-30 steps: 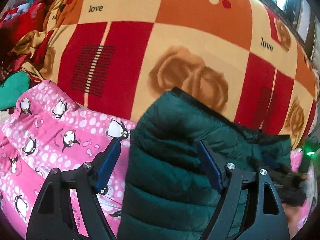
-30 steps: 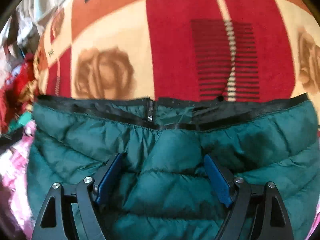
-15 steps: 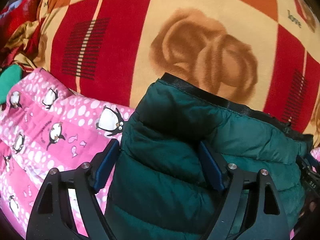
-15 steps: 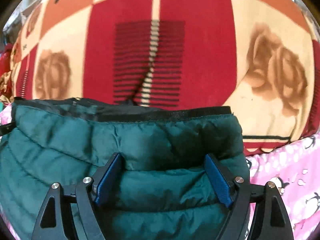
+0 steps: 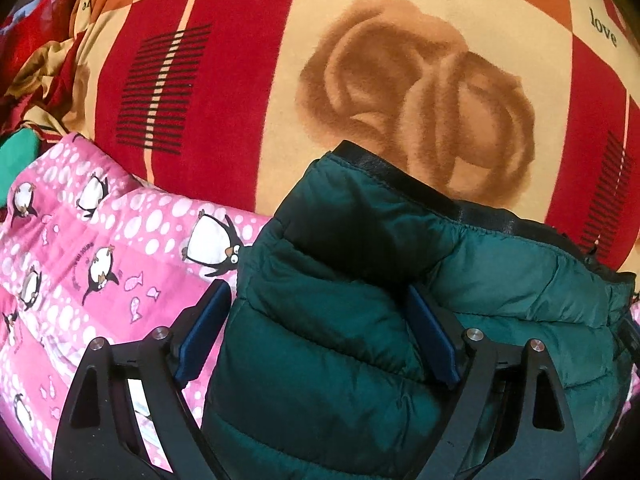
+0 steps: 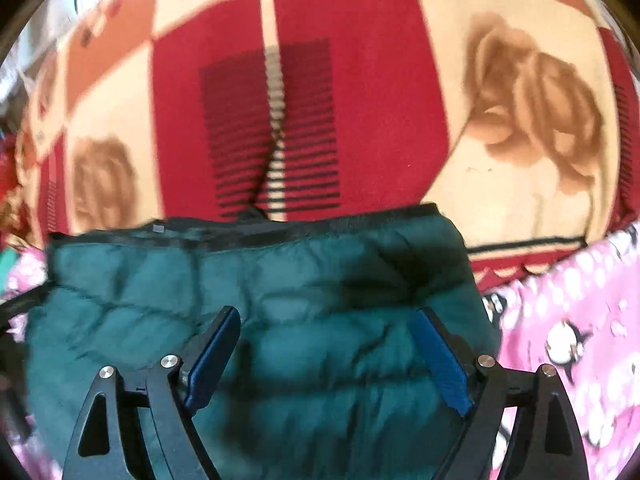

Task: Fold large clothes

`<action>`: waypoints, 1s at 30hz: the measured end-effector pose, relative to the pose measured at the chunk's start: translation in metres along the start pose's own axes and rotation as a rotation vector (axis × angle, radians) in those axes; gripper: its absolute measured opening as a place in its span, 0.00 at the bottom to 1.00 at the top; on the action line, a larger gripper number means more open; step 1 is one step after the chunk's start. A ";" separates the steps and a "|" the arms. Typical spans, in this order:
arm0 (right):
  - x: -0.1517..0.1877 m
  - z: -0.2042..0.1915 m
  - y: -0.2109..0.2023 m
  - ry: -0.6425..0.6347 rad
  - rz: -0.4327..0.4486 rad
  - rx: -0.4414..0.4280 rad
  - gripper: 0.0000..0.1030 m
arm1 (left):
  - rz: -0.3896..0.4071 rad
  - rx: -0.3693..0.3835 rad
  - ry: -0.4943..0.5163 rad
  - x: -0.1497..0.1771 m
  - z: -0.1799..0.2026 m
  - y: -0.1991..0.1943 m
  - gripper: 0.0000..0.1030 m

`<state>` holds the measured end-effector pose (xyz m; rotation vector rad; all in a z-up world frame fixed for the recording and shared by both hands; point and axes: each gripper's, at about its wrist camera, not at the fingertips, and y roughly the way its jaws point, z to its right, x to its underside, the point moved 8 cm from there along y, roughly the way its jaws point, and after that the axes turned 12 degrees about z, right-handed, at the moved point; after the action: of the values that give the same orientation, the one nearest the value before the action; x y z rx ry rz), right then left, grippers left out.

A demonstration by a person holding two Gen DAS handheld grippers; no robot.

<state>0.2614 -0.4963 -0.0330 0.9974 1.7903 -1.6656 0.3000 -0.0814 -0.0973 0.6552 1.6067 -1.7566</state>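
A dark green quilted puffer jacket [image 5: 360,300] with a black trimmed hem lies folded on a pink penguin-print quilt [image 5: 100,260]. My left gripper [image 5: 316,336] is open, its blue pads straddling the jacket's left end, close above it. In the right wrist view the same jacket [image 6: 280,280] fills the lower frame. My right gripper [image 6: 328,348] is open over the jacket's right end, pads apart on either side of a quilted ridge. Neither gripper holds fabric.
A red, orange and cream blanket with brown roses [image 5: 400,80] covers the surface beyond the jacket. The pink quilt also shows at the right in the right wrist view [image 6: 580,320]. Red and gold cloth [image 5: 36,60] is heaped at the far left.
Both grippers have moved outward along the jacket, the left toward its left end and the right toward its right end. Both stayed open.
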 end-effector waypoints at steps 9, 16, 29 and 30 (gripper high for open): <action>0.053 0.020 -0.012 0.023 -0.054 0.040 0.85 | 0.033 -0.031 0.044 0.004 0.005 -0.008 0.85; 0.038 0.015 -0.030 0.042 -0.030 0.051 0.86 | 0.037 -0.037 0.078 0.005 0.002 -0.036 0.85; 0.013 -0.067 -0.024 0.003 0.007 -0.092 0.86 | 0.078 0.001 0.100 0.026 -0.013 -0.077 0.85; 0.015 -0.069 -0.017 0.004 -0.006 -0.090 0.86 | 0.080 0.003 0.102 0.027 -0.014 -0.077 0.85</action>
<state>0.2479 -0.4257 -0.0251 0.9573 1.8559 -1.5726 0.2234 -0.0692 -0.0684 0.8105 1.6226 -1.6926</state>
